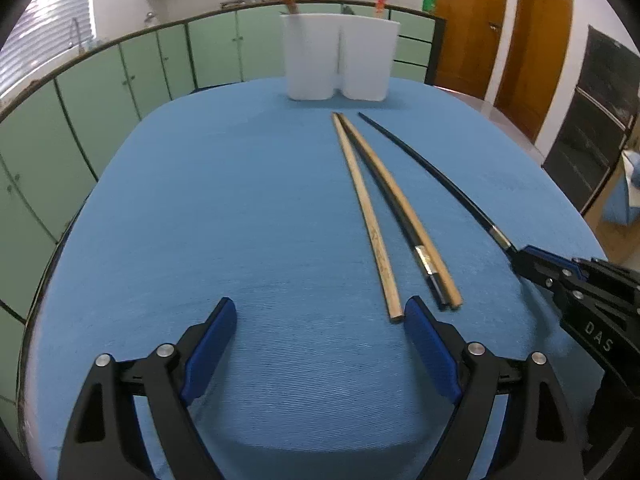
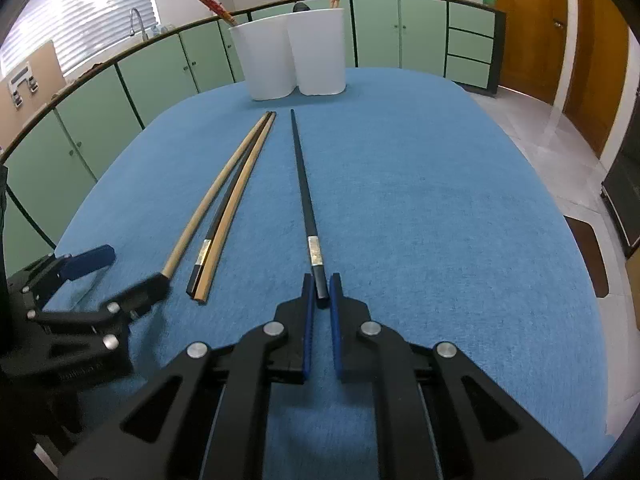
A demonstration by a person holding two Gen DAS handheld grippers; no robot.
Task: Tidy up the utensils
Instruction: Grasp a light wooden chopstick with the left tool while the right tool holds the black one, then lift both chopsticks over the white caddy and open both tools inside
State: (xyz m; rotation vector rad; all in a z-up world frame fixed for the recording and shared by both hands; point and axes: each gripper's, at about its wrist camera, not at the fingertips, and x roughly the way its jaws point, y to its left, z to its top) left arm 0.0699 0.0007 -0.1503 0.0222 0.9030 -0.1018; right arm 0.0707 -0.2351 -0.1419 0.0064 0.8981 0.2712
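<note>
- The long black chopstick with a silver band lies flat on the blue cloth-covered desk, its thin tip toward the holder and its thick end between the blue pads of the right tool.
- That tool is almost closed around the thick end; the pads look pressed on it or a hair off, and I read it as a grip, taken at the end so the whole stick can be swung tip-first.
- Just left of it lie three more sticks: a pale wooden chopstick on its own, and a second black chopstick lying against another wooden chopstick, all converging toward the holder.
- The left tool is wide open and holds nothing; its right pad stands just beside the butt of the lone wooden stick, probably lined up to take it next.
- The white plastic twin-cup holder stands at the far edge of the desk, with red patterned chopsticks leaning out of one cup and more in the other.
- Room: the cloth to the right of the gripped stick is bare, and the lane to the holder is unobstructed; the two tools sit near each other, so lifting one stick risks nudging the neighbours.
</note>
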